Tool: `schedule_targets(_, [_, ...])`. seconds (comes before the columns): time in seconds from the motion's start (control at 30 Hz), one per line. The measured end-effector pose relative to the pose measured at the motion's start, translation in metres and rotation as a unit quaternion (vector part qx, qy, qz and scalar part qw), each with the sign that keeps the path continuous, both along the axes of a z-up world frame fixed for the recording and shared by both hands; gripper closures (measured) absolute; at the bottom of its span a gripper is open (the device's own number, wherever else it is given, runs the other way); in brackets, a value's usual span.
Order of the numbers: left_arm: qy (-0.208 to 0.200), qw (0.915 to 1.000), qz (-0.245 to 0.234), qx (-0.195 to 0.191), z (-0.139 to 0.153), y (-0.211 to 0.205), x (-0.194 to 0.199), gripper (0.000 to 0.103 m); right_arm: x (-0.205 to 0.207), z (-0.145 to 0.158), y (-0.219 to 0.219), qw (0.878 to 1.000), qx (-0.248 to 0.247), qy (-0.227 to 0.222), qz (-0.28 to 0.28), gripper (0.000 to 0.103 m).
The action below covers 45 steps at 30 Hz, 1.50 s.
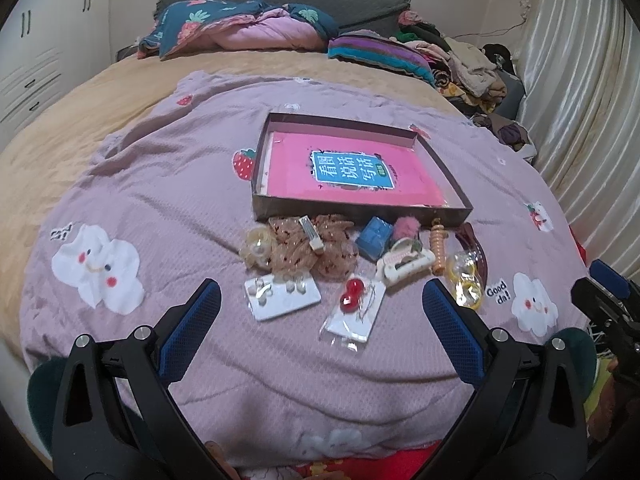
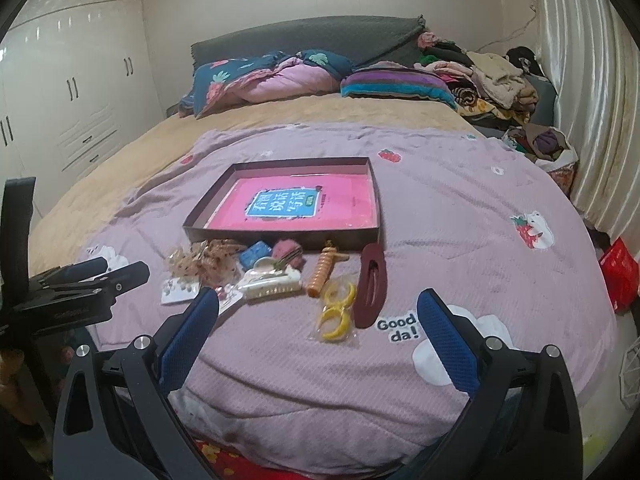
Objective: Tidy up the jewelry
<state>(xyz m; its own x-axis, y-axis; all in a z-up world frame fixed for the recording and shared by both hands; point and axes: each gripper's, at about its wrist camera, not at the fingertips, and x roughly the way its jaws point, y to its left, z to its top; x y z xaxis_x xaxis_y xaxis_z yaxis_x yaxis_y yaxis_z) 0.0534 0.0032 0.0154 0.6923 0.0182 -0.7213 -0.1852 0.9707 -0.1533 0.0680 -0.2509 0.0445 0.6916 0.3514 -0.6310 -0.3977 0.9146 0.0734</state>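
Hair clips, beige scrunchies (image 1: 304, 248), carded earrings (image 1: 282, 296) and bagged yellow rings (image 2: 336, 312) lie heaped on a lilac quilt (image 1: 168, 208) printed "Good da!", before a tray (image 1: 452, 184) holding what seems a pink book (image 1: 348, 174), both left gripper (image 1: 320, 304) and right gripper (image 2: 318, 308) gaping empty.

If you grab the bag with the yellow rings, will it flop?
Probably. The bag of yellow rings looks like thin clear plastic, so it may sag and feel slippery. The rings look hard and loose inside, so they would likely slide around.

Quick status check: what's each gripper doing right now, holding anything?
Left gripper: open, holding nothing, above the lilac quilt.
Right gripper: open, holding nothing.
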Motion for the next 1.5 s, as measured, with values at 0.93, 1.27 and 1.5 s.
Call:
schedule_targets(0.93, [0.095,0.9902,-0.095,0.037,-0.063,0.018,0.115,0.029,0.051,-0.058,-0.020,0.996,-0.006,0.086,-0.037,0.004])
schedule_targets(1.27, [0.128,0.9833,-0.124,0.037,-0.081,0.009,0.125,0.070,0.061,-0.096,0.003,0.988,0.002,0.152,-0.017,0.005])
schedule_targets(1.5, [0.105,0.9866,-0.124,0.009,-0.064,0.016,0.120,0.080,0.079,-0.117,0.007,0.977,0.039,0.208,-0.022,0.042])
